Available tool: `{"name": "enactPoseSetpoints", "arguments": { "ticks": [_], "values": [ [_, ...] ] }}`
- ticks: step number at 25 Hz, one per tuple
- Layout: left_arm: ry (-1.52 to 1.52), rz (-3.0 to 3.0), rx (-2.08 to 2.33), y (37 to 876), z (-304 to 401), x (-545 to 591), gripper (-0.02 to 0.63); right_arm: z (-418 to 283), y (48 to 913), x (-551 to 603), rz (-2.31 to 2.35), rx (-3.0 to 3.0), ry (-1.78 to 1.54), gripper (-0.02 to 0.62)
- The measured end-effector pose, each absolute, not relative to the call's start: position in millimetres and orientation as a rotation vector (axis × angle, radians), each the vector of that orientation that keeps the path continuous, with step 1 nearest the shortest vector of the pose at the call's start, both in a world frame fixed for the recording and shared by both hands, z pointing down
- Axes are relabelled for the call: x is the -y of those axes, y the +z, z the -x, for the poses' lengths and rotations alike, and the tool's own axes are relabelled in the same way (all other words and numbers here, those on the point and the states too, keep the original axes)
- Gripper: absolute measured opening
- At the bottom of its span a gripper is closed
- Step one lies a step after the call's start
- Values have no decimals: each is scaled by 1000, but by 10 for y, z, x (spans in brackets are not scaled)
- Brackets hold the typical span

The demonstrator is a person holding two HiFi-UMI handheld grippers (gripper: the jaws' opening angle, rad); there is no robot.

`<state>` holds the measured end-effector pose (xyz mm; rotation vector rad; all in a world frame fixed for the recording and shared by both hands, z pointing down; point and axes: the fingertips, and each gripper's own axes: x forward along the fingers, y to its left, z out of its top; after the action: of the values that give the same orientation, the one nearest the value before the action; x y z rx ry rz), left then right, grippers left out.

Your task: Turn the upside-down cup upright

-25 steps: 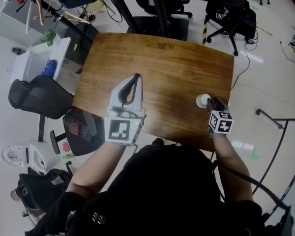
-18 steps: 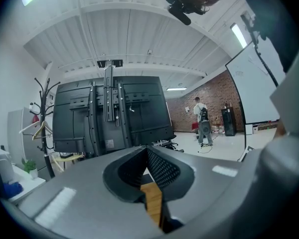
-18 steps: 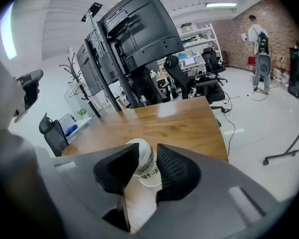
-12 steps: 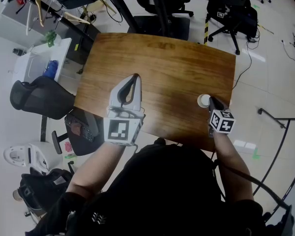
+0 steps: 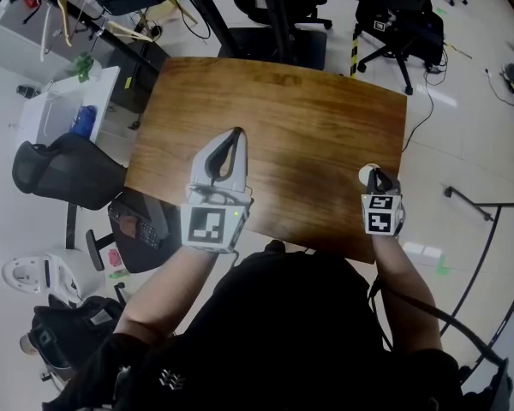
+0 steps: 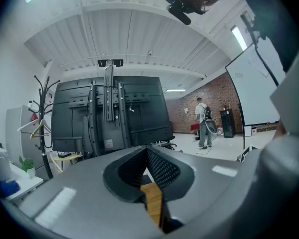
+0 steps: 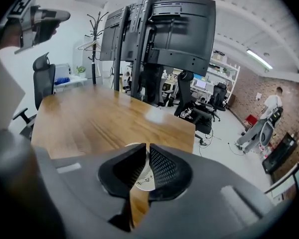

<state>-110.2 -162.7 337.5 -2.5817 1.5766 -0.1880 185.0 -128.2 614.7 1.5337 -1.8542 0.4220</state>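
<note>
- The cup (image 5: 366, 171) is a small white one. It sits on the wooden table (image 5: 283, 101) in the near right corner, close to the right edge and not far from the near edge where the person stands.
- The right gripper (image 5: 375, 176) points downward at the cup from the person's side. Its jaws have just been closing and now stand a thin slit apart, pinched on the cup's white wall.
- In the right gripper view, the cup (image 7: 145, 179) shows as a pale round shape directly between and behind the dark pads (image 7: 162, 168).
- The left gripper (image 5: 235, 134) is held level over the near left part of the table, well apart from the cup. Its jaws are together at the tips with nothing between them, and only a strip of wood shows through below.
- The tabletop is bare wood between the two grippers and all the way to the far edge, so there is broad free surface to the left of the cup and beyond it.
- Past the right edge there is open floor just beside the cup.
- A black office chair (image 5: 64, 168) stands off the left edge.
- A dark monitor stand (image 7: 174, 29) rises behind the far edge.
</note>
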Motion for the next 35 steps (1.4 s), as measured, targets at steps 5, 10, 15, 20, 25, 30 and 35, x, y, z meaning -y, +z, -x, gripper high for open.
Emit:
{"name": "enactPoseSetpoints", "arguments": {
  "ticks": [5,10,15,20,25,30,35],
  "values": [
    [-202,2576,-1580,3379,1149,1625,0,-1574,6158,1280,-1459,1882,357,29],
    [-174,2582,-1586,3320,1202,1614,0,-1171,6278,1261,-1425,1937,369,37],
    [-209,2551,-1596,3283,1339,1574,0,-929,6510,1288,-1428,1929,382,35],
    [-226,2525,-1630,3277,1502,1552,0,-956,6636,1297,-1450,1954,414,3],
    [-228,2527,-1628,3320,1515,1569,0,-1039,6405,1362,-1515,2067,373,49],
    [-197,2552,-1629,3378,1395,1585,0,-1661,6293,1337,-1653,2004,479,210],
    [-214,2577,-1579,3425,1245,1620,0,-1726,6625,1262,-1519,2053,804,197]
  ]
}}
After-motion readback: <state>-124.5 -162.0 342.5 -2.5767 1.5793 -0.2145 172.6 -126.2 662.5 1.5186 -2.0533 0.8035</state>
